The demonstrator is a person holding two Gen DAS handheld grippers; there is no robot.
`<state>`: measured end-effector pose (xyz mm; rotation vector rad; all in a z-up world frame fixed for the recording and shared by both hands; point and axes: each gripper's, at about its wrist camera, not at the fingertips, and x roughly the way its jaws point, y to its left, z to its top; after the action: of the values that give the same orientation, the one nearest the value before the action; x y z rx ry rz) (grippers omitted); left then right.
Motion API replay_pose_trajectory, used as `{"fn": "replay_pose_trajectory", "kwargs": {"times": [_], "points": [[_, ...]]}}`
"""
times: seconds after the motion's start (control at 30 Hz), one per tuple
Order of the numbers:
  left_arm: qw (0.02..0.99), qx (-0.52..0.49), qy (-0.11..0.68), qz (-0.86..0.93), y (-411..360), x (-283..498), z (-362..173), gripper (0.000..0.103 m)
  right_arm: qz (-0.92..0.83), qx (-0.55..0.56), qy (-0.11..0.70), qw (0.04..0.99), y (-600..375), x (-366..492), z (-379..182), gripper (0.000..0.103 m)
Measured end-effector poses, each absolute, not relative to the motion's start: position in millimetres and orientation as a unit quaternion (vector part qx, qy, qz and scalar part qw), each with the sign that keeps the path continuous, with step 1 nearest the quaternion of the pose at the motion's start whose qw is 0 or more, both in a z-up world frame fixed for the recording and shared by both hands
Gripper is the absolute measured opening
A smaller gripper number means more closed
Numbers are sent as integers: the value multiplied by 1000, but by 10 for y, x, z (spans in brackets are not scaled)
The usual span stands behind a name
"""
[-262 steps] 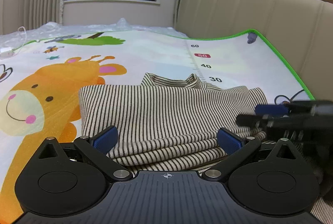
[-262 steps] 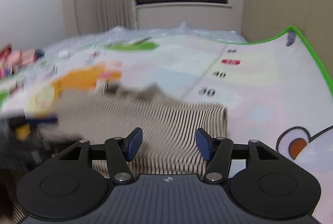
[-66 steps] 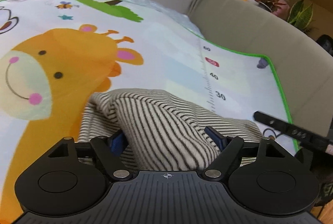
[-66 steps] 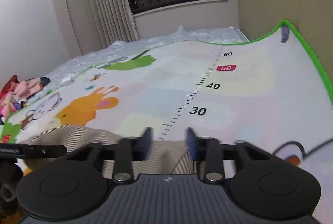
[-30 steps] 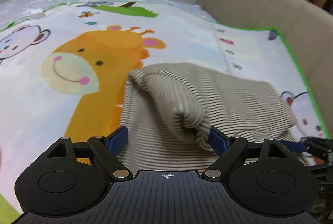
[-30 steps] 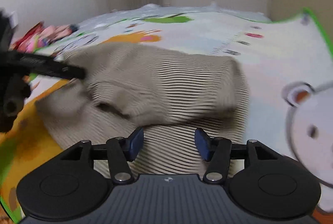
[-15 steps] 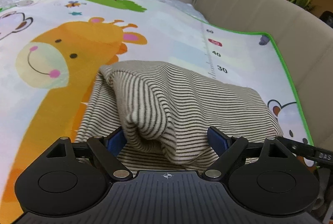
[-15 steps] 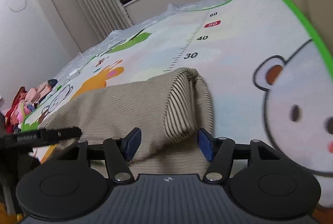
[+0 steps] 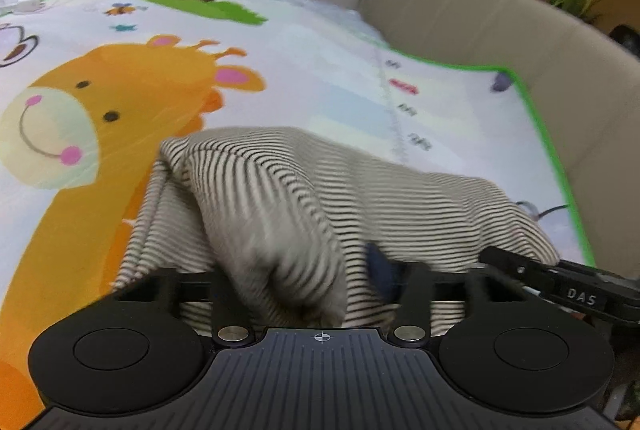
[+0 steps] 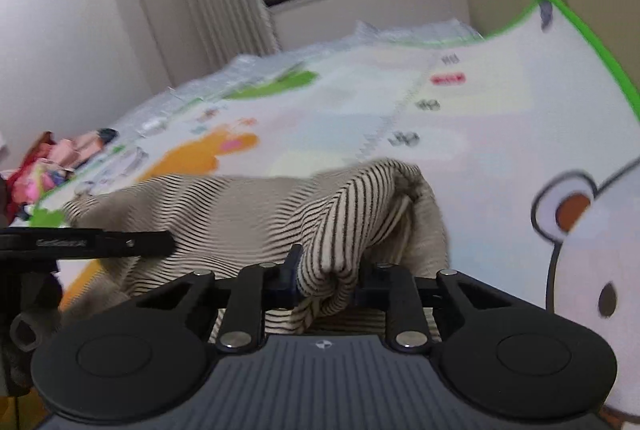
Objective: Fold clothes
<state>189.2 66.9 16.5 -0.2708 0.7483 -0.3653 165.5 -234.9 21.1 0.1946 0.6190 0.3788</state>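
While right claw [image 10: 326, 280] closing pinches shirt [image 10: 360, 206], toys [image 10: 52, 166] show.

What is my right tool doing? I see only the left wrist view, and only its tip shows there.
Observer: The right tool has its jaws closing on a bunched fold of the striped shirt; the pads already press the cloth.
Operator: Is there anything past the mat's edge that I cannot see?
Observer: Yes. At the left of the right wrist view, a pink and red heap lies just past the edge of the play mat. It is too blurred to identify.
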Motion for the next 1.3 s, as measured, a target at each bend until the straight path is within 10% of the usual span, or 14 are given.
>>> {"fn": "replay_pose_trajectory", "kwargs": {"times": [0.4, 0.63, 1.3], "points": [[912, -147, 323, -207, 821, 1116, 478, 35, 195, 94, 308, 926, -2515, 1057, 172, 23], [905, -146, 364, -162, 867, 1087, 61, 52, 168, 66, 300, 937, -2489, 1037, -100, 56], [942, -105, 263, -181, 394, 890, 588, 68, 157, 112, 289, 938, -2645, 1013, -234, 82]]}}
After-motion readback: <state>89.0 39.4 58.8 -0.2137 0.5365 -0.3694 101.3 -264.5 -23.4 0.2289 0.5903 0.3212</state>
